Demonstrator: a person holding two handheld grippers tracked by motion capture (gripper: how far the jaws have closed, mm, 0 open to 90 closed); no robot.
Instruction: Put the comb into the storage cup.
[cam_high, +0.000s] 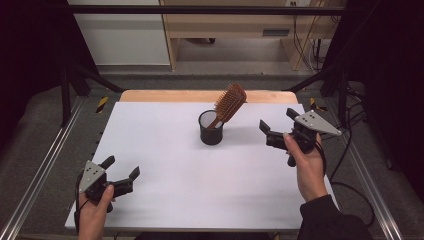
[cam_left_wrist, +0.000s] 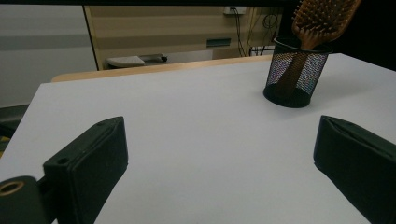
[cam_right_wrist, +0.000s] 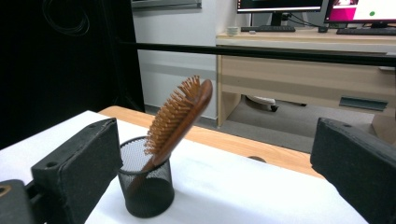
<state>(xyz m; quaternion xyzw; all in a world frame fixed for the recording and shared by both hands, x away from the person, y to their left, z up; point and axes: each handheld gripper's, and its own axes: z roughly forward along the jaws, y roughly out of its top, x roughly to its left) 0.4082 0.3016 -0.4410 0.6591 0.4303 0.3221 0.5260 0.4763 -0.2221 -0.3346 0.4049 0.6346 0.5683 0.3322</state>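
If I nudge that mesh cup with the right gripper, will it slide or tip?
Probably tip. The mesh cup looks light, and the wooden hairbrush stands handle-down in it, leaning over the rim, so the weight sits high. The white table looks smooth, so a low push from the right gripper might slide it.

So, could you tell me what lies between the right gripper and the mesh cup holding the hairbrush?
Nothing: in the high view, bare white table separates the right gripper from the mesh cup with the hairbrush.

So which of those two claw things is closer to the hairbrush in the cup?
The right gripper. It is raised beside the hairbrush and mesh cup, open and facing them. The left gripper sits open near the table's front left corner, well away.
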